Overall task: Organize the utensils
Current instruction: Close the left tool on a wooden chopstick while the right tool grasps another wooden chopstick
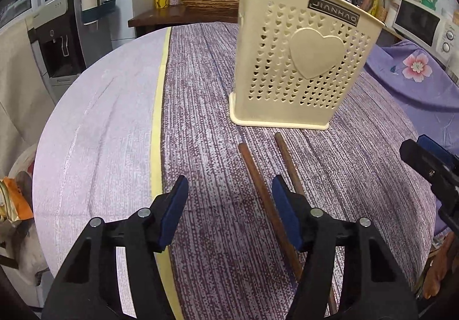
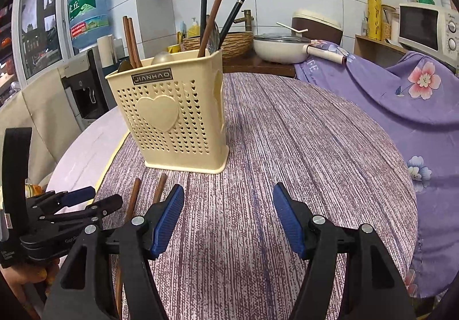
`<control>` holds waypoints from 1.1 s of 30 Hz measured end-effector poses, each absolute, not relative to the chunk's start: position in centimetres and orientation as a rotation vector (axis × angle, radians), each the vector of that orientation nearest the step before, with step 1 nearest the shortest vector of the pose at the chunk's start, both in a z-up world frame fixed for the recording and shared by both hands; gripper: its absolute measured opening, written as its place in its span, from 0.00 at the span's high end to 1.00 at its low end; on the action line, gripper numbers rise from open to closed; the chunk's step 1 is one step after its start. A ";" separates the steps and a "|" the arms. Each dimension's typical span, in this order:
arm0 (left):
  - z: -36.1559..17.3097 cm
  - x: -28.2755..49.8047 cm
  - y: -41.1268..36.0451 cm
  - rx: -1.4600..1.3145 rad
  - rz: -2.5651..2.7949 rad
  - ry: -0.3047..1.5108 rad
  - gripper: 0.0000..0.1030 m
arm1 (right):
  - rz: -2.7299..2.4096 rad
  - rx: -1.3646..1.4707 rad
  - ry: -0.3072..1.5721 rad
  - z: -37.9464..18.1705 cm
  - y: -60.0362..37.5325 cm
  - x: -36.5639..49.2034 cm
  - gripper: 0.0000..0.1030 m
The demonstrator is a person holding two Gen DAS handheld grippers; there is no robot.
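Left wrist view: the left gripper, jaws apart and empty, hovers over 2 thin, stiff wooden chopsticks lying before the cream utensil holder.

Right wrist view: the right gripper is spread, empty. The chopsticks look light and slippery; pinch mid-length.

Cream utensil holder carried dark plate reading "JIANHAO" near rim. Left gripper body showed white print, too small to read. Water bottle label bore Chinese characters, blurred.
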State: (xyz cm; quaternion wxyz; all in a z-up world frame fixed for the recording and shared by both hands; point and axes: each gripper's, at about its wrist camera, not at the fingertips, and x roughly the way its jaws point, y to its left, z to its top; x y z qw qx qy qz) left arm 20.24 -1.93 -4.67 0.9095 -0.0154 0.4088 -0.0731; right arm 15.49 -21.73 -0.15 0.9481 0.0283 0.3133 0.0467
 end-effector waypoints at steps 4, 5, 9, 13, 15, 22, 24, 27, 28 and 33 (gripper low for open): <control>-4.8 20.9 -3.3 0.019 -0.151 0.855 0.52 | 0.099 0.062 0.651 -0.6 -21.8 15.5 0.39; -5.1 21.1 -3.6 0.024 -0.154 0.864 0.53 | 0.102 0.060 0.652 -0.6 -21.7 15.5 0.39; -6.2 21.7 -4.4 0.047 -0.155 0.901 0.70 | 0.104 0.052 0.651 -0.6 -21.6 15.5 0.39; -6.3 21.5 -4.5 0.068 -0.150 0.886 0.82 | 0.105 0.052 0.658 -0.7 -21.6 15.8 0.39; -6.3 21.4 -4.3 0.070 -0.155 0.892 0.87 | 0.110 0.051 0.663 -0.8 -21.4 15.9 0.39; -6.2 21.1 -1.3 0.023 -0.146 0.905 0.88 | 0.226 0.105 0.758 -1.6 -19.7 17.6 0.39; -6.2 21.1 -0.3 -0.003 -0.142 0.910 0.88 | 0.251 0.125 0.799 -2.1 -19.0 18.4 0.39; -6.3 21.0 0.8 -0.013 -0.127 0.906 0.88 | 0.258 0.111 0.852 -2.8 -17.1 20.0 0.44; -6.3 20.9 0.9 -0.014 -0.128 0.904 0.88 | 0.258 0.106 0.861 -2.9 -16.5 20.2 0.47; -6.4 20.5 1.3 -0.020 -0.134 0.883 0.88 | 0.231 0.083 0.889 -4.0 -14.5 21.8 0.56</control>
